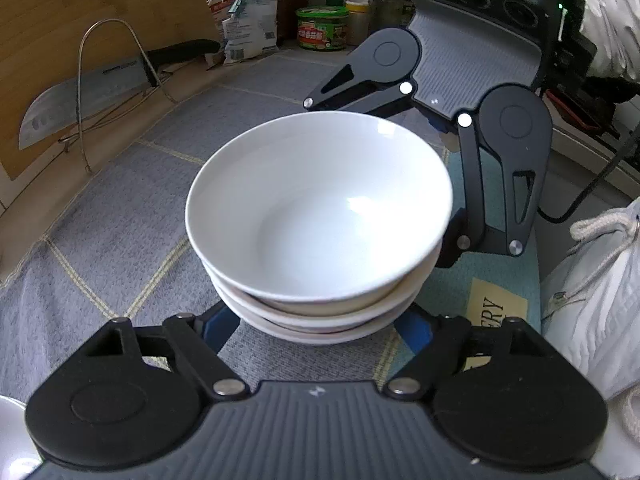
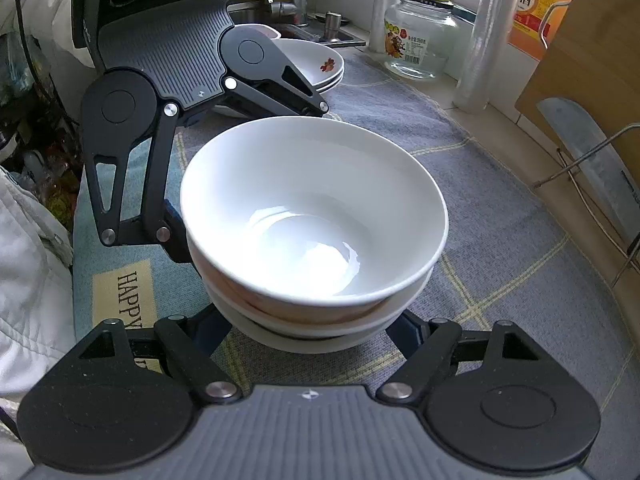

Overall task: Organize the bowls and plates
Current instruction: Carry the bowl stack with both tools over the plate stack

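Left wrist view: the bowl stack (image 1: 320, 240), clasped low between both hand-held grippers (image 1: 316, 320) (image 2: 308, 328), could be tipped if lifted unevenly.

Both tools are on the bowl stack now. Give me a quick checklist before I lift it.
1. Left tool straddles the stack's base: ok.
2. Right tool straddles it from the opposite side: ok.
3. Pads firmly pressing the lowest bowl: cannot tell, contact hidden under the stack.
4. Bowl stack nested evenly: not ok, top bowl sits slightly askew.
5. Top bowl empty: ok.
6. Plates beside the sink clear of the stack: ok.
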Available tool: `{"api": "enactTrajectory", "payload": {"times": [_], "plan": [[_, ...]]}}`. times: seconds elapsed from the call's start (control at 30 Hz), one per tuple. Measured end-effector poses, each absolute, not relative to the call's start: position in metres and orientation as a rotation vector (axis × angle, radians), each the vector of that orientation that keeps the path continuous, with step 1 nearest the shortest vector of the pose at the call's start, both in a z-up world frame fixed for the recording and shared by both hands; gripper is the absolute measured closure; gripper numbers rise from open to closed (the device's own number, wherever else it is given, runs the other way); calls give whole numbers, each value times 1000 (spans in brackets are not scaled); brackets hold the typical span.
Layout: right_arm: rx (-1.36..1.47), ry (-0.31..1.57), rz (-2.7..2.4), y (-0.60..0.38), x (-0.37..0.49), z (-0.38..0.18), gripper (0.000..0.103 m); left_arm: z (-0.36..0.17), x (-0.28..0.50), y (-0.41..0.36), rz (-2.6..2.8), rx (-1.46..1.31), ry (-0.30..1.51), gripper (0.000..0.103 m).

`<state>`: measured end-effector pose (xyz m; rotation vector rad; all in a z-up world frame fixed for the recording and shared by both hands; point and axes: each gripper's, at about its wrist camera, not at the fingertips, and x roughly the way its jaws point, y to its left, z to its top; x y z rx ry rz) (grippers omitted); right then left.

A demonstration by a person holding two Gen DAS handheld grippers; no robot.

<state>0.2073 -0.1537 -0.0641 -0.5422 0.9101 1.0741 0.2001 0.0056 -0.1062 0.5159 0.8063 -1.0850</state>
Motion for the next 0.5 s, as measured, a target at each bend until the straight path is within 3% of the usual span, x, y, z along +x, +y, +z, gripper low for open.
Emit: {"api": "enactTrajectory", "payload": {"times": [0.5], "plan": [[-554,928,1056,-150,206,-62,17,-107,198,5,-1080,531,798,20]]}}
